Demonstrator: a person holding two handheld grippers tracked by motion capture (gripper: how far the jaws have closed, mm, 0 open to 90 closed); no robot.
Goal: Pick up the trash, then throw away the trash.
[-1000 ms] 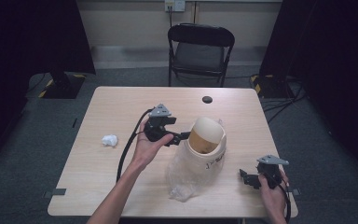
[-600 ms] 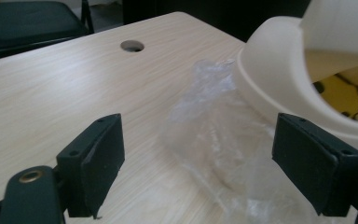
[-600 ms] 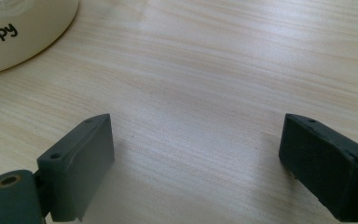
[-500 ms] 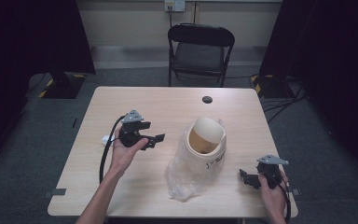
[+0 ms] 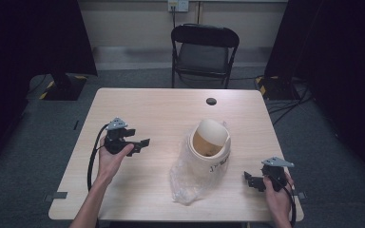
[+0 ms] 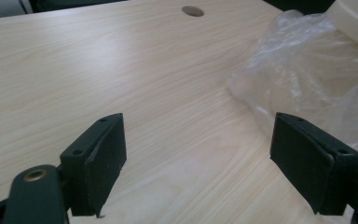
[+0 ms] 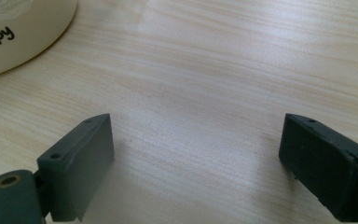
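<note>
A cream tub stands tilted in the middle of the wooden table, with a clear plastic bag wrapped round its lower part. My left gripper hovers left of it, pointing toward the bag. It is open, its jaws have just been closing slightly, and nothing is between them. My right gripper rests near the front right corner, open and empty. The tub's lettered side lies ahead of it to the left.
A round black grommet hole sits at the table's far edge, also seen as the hole ahead of the left jaws. A black folding chair stands behind the table. Dark curtains flank both sides.
My left gripper has moved left and down, away from the tub's rim to the left part of the table. The right gripper has stayed put.
</note>
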